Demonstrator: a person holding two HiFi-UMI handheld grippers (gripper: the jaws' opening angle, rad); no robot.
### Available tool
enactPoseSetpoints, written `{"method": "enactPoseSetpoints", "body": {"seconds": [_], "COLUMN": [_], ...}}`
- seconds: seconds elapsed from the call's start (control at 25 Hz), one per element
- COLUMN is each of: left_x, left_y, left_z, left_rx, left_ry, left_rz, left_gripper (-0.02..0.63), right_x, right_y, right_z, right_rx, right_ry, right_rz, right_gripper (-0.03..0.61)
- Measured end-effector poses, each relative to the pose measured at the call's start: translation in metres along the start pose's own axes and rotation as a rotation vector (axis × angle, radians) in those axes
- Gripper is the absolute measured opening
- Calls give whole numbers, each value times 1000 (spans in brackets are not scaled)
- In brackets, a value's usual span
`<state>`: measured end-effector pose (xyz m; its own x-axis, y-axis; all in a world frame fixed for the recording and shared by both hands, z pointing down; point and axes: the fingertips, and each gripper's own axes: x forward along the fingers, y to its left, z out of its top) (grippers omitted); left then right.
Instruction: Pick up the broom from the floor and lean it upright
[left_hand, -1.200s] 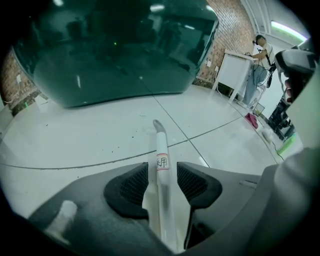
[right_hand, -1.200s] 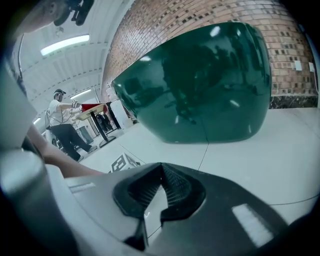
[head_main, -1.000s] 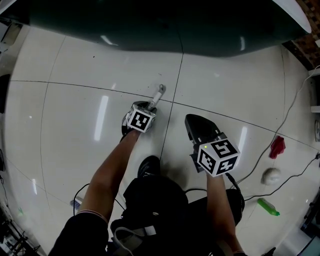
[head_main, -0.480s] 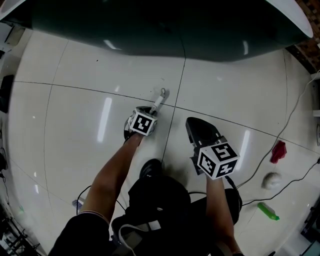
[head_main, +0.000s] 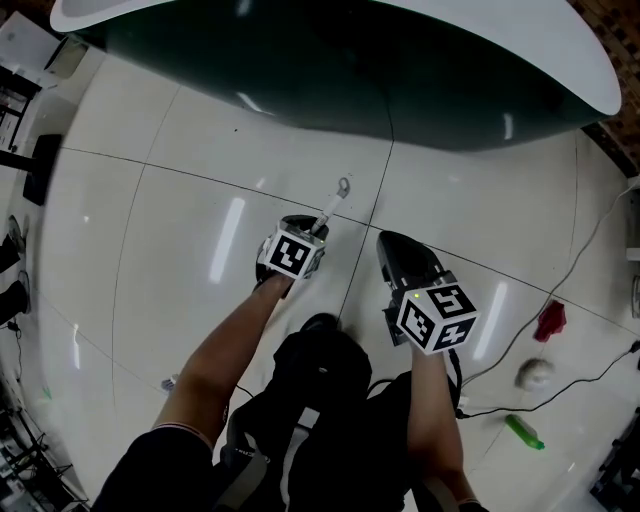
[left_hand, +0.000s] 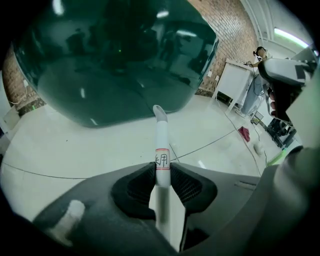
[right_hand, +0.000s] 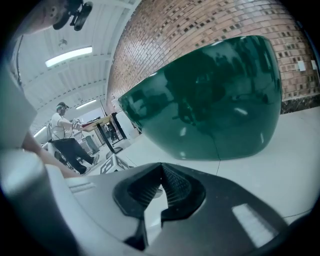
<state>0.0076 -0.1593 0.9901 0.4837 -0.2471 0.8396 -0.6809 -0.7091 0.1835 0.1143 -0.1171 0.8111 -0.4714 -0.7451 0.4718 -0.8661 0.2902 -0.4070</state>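
White tiled floor (head_main: 150, 230) lies under us, with a big dark green dome (head_main: 400, 70) ahead of both claws. Our left claw (left_hand: 161, 170) has just been closing and pinches the broom handle (left_hand: 161, 137), which pokes out past its tips. Our right claw (right_hand: 161, 167), beside it, is closed and empty.

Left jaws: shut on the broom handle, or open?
Shut on it. On the left gripper the jaws have just been closing and both press the broom handle between them.

Glossy white tile floor (head_main: 150, 230); red brick wall (right_hand: 200, 25); huge dark-green curved shell (head_main: 350, 70); ceiling strip light (right_hand: 68, 56).
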Motion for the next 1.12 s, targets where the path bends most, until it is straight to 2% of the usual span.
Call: {"method": "enactPoseSetpoints", "body": {"seconds": [0.24, 0.64, 0.88, 1.12], "left_x": [-93, -240, -317, -402], "left_y": [-26, -52, -58, -44], "left_z": [39, 103, 145, 168], "left_rx": [15, 37, 50, 46], "left_ry": [-68, -101, -154, -198], "left_rz": [-31, -15, 26, 92], "left_gripper": [97, 95, 91, 91], "right_x": [-40, -119, -162, -189], "right_y": [46, 120, 156, 207], "right_z": [54, 166, 224, 269], "right_rx": [10, -11, -40, -72], "right_ry": [34, 53, 57, 59], "right_rz": [12, 14, 7, 50], "right_gripper": [0, 0, 0, 0]}}
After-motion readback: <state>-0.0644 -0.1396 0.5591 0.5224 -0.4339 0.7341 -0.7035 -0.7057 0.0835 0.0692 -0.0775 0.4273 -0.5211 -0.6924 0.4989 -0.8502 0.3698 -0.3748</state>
